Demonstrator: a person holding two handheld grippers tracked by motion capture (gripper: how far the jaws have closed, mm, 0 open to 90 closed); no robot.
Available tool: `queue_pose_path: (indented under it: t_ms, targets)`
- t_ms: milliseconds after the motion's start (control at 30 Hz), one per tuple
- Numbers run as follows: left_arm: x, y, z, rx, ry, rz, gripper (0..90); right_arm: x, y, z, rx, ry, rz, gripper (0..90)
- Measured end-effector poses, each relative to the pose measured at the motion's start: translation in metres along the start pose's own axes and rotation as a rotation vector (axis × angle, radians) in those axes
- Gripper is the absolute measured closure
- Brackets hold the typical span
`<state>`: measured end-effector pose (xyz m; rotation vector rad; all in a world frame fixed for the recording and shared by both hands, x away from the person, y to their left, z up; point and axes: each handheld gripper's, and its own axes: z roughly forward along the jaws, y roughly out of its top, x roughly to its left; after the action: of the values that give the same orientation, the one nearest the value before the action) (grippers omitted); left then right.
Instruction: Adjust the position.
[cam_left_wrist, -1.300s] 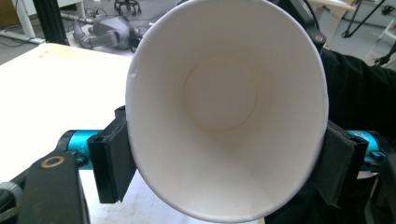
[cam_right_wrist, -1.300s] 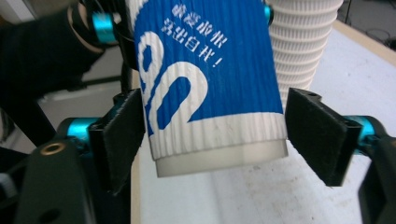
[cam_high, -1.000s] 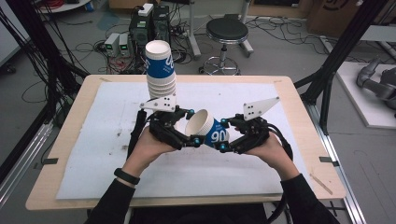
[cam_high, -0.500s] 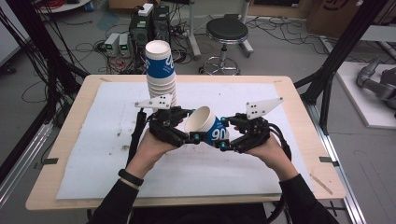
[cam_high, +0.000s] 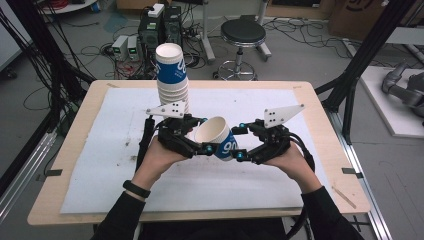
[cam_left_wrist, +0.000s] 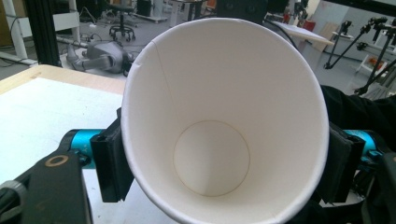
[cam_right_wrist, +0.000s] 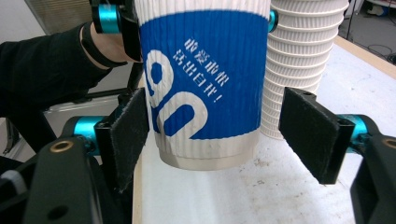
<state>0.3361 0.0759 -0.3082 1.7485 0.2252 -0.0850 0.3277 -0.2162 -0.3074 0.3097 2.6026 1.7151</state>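
High view: a paper cup with a blue band hangs tipped on its side above the white mat of the worktop, caught between the two hand-held tools, its open mouth toward the left one. The left gripper has been closing and now has its fingers clamped on the cup near the rim, one pad on each side, and the mouth looks squeezed slightly oval in the left gripper view. The right gripper has just been opening: in the right gripper view one pad sits at the cup's ribbed wall while the other stands clearly off it, so the fingers are apart and no longer pinch. This reads as a hand-over, base side letting go once the rim side has taken hold (a sensible order, since the cup never goes unsupported). Behind the hands a tall stack of cups stands upright on the mat, probably where this cup belongs
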Motion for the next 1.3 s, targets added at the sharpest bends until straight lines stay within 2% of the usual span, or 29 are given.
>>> queue_pose_path:
  t_ms: [200,333,433,600,800,900,1000,1133,1300]
  targets:
    - [-0.003,0.002,0.003,0.028,0.014,0.014,22.6,0.0,-0.001,0.009,0.034,0.014,0.027,20.6]
    - [-0.004,0.003,0.004,0.044,0.016,0.027,22.7,0.001,-0.003,0.016,0.058,0.016,0.027,20.7]
    - [-0.005,0.004,0.006,0.039,0.015,0.024,22.7,0.002,-0.003,0.019,0.07,0.023,0.023,26.9]
    - [-0.008,0.006,0.007,0.031,0.01,0.03,22.6,0.002,-0.005,0.022,0.059,0.05,0.014,29.2]
    - [-0.009,0.007,0.007,-0.011,0.004,0.023,19.5,0.001,-0.005,0.021,0.03,0.078,0.02,29.5]
    - [-0.008,0.007,0.006,-0.041,-0.014,-0.01,15.7,0.001,-0.005,0.019,0.006,0.073,0.025,29.5]
    - [-0.007,0.005,0.007,-0.082,-0.033,-0.023,15.1,-0.001,-0.005,0.015,-0.026,0.081,0.034,29.5]
    - [-0.007,0.004,0.008,-0.102,-0.039,-0.023,15.1,-0.001,-0.006,0.015,-0.046,0.084,0.038,29.4]
    - [-0.007,0.003,0.007,-0.121,-0.039,-0.017,20.6,0.001,-0.006,0.017,-0.04,0.09,0.032,29.4]
